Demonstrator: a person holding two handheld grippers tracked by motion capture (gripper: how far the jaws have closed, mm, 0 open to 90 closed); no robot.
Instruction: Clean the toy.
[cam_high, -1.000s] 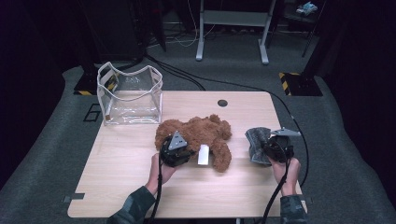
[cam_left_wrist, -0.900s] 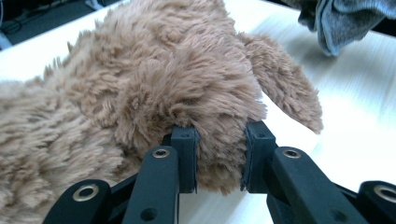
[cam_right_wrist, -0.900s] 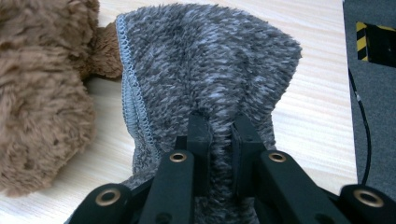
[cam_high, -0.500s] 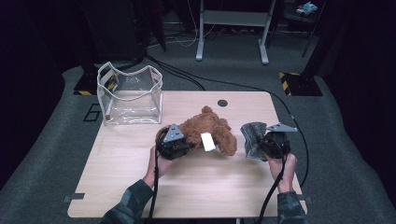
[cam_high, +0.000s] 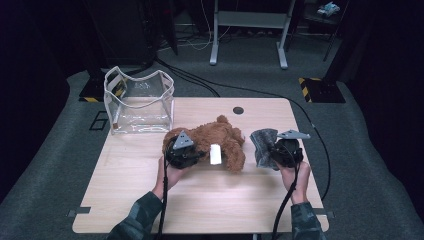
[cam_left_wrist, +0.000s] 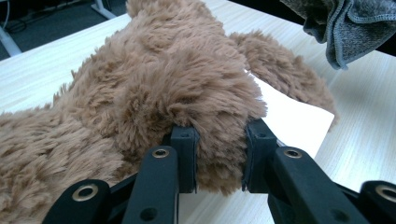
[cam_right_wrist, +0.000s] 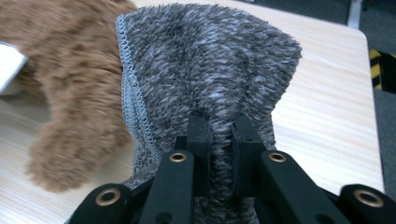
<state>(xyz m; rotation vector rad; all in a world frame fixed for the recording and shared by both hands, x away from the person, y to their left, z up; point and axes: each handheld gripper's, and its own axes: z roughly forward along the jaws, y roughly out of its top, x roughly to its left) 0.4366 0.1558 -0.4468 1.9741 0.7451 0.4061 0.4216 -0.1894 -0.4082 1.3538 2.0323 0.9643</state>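
Lifted farther and left, the brown plush bear (cam_high: 220, 142) stays pinched by the left gripper (cam_left_wrist: 219, 140); right gripper (cam_right_wrist: 219, 126) clamps the grey cloth (cam_right_wrist: 205, 60). Carry both, probably toward the clear bag (cam_high: 140, 102), keeping grips firm.

The bear (cam_left_wrist: 154, 88) is long brown plush, shaggy and matt, with a smooth white paper-like tag (cam_left_wrist: 294, 119). The cloth (cam_right_wrist: 205, 70) is grey knitted fleece, nubbly and dull, its edge finished with a stitched hem. The worktop (cam_high: 210, 205) is pale wood-grain laminate, smooth with a low sheen. The bag (cam_high: 140, 102) is clear glossy plastic with pale trim along its rim. Both tongs (cam_left_wrist: 219, 158) (cam_right_wrist: 219, 149) are matt black plastic with brass-coloured rivets in their links. The floor (cam_high: 50, 165) is dark, rough carpet.
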